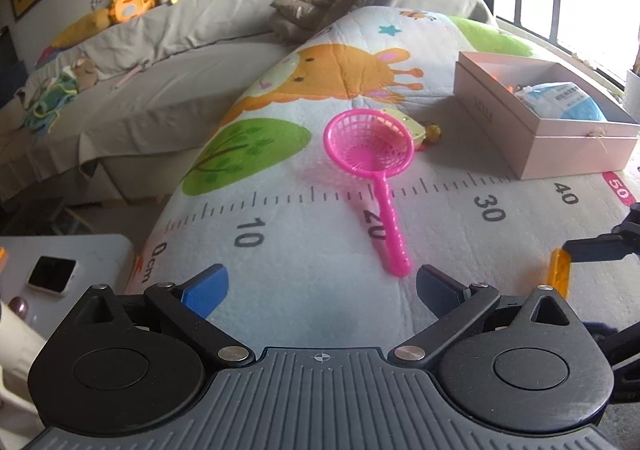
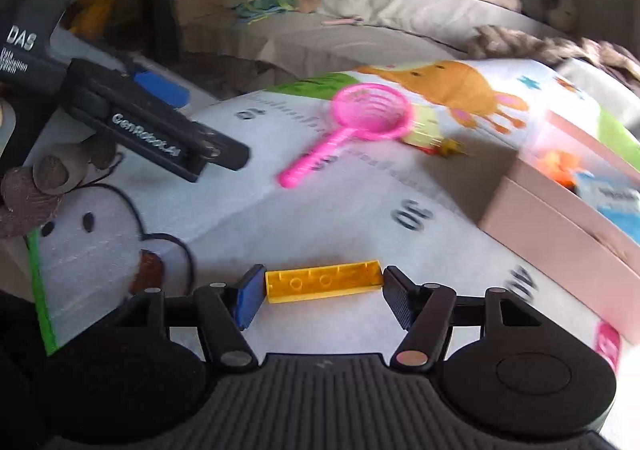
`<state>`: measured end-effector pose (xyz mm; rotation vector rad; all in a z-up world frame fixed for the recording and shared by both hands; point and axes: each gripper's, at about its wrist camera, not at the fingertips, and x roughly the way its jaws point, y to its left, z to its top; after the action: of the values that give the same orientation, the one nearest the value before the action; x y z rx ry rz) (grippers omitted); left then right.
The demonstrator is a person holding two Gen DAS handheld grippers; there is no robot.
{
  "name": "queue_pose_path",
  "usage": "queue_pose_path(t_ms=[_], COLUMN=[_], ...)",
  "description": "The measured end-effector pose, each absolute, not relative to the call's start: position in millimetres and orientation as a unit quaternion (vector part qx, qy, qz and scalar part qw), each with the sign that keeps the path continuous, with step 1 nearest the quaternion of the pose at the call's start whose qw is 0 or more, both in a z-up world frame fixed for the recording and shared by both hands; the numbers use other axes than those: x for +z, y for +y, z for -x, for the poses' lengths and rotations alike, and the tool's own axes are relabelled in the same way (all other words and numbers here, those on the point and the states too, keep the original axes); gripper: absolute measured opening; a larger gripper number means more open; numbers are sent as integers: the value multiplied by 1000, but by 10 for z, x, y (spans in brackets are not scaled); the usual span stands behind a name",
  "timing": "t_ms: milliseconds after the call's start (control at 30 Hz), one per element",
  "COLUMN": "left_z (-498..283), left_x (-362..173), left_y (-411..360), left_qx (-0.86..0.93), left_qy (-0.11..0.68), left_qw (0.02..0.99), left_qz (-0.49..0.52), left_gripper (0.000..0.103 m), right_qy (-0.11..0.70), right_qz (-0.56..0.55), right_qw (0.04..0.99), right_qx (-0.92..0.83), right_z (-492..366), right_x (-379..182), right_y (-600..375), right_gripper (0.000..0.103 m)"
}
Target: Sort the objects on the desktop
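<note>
A yellow toy brick (image 2: 323, 281) lies crosswise between my right gripper's (image 2: 324, 296) pads, which touch both of its ends low over the printed mat. In the left wrist view the same brick (image 1: 560, 275) shows at the right edge. A pink plastic strainer (image 1: 370, 146) lies mid-mat, handle toward me, partly covering a small yellow toy (image 1: 412, 127). My left gripper (image 1: 322, 290) stands open and empty just short of the handle's end. From the right wrist, the strainer (image 2: 372, 112) and the left gripper's blue pad (image 2: 160, 88) appear.
An open pink box (image 1: 560, 142) at the right holds a blue-and-white packet (image 1: 564, 102) and something orange (image 2: 560, 166). A phone (image 1: 52, 274) rests on a side table at the left. Behind the mat a covered sofa carries plush toys (image 1: 132, 2).
</note>
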<state>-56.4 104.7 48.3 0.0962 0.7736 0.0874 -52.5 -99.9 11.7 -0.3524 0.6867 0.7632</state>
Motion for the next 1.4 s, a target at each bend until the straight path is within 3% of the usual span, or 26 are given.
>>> queue_pose_path(t_ms=[133, 167, 267, 567, 800, 967, 1067, 1100, 1167, 1200, 1233, 1300, 1400], left_z=[304, 217, -114, -869, -690, -372, -46, 52, 176, 198, 199, 75, -303], left_x=[467, 460, 425, 191, 222, 244, 254, 263, 329, 392, 455, 540, 537], left_y=[873, 833, 738, 762, 740, 720, 660, 624, 569, 560, 555, 547, 554], left_qx=[40, 44, 66, 114, 93, 50, -27, -39, -30, -14, 5, 26, 41], left_qy=[355, 349, 345, 394, 395, 398, 394, 388, 358, 330, 300, 281, 316], left_qw=[932, 934, 934, 910, 911, 914, 915, 916, 926, 935, 945, 951, 944], left_qz=[-57, -62, -73, -61, -68, -67, -77, -91, -119, -128, -132, -126, -87], left_gripper=[103, 103, 103, 102, 63, 57, 58, 64, 82, 97, 102, 103, 103], right_qy=[324, 322, 305, 305, 323, 318, 315, 315, 317, 319, 321, 323, 323], right_qz=[114, 98, 60, 58, 25, 26, 28, 28, 28, 29, 29, 31, 34], right_qw=[895, 902, 919, 926, 923, 926, 928, 928, 928, 927, 927, 926, 927], right_qx=[284, 269, 240, 216, 210, 201, 196, 196, 194, 194, 193, 191, 187], right_z=[443, 440, 467, 516, 453, 485, 495, 496, 485, 479, 474, 464, 467], right_x=[154, 160, 147, 7, -14, -13, -13, -12, -14, -13, -15, -20, -23], right_y=[-1390, -1466, -1619, -1619, -1692, -1677, -1670, -1673, -1667, -1667, -1666, -1656, -1651], right_gripper=[67, 76, 88, 99, 100, 101, 103, 103, 103, 103, 103, 103, 103])
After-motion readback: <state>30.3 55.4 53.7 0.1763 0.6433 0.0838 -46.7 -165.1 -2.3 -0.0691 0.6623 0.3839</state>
